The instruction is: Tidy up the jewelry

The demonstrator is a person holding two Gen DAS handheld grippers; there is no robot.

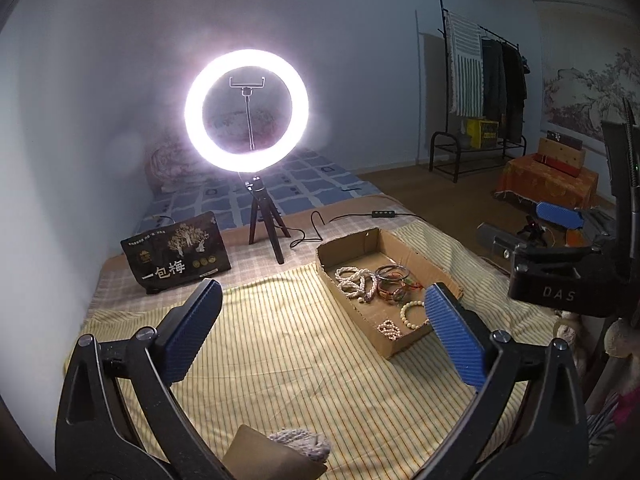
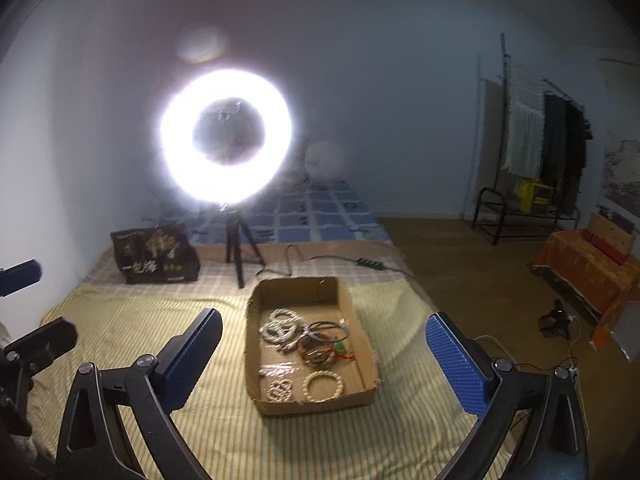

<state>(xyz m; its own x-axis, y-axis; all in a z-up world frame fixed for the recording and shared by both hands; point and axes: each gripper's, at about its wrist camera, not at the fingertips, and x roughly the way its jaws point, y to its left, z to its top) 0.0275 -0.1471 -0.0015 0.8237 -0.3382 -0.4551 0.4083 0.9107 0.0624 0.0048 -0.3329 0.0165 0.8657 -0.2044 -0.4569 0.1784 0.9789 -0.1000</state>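
Both grippers hang wide open and empty over the striped cloth (image 2: 360, 440): the left gripper (image 1: 320, 332) and the right gripper (image 2: 324, 354). The jewelry lies in the cardboard box (image 2: 256, 360). I think the bead bracelet (image 2: 322, 386) is light, loose and slippery, so better pinch across its ring. The thin bangles (image 2: 328, 330) are stiff and may slide.

Bracelets (image 2: 322, 386) in box (image 2: 362, 332) — ring light (image 2: 226, 146) behind it.
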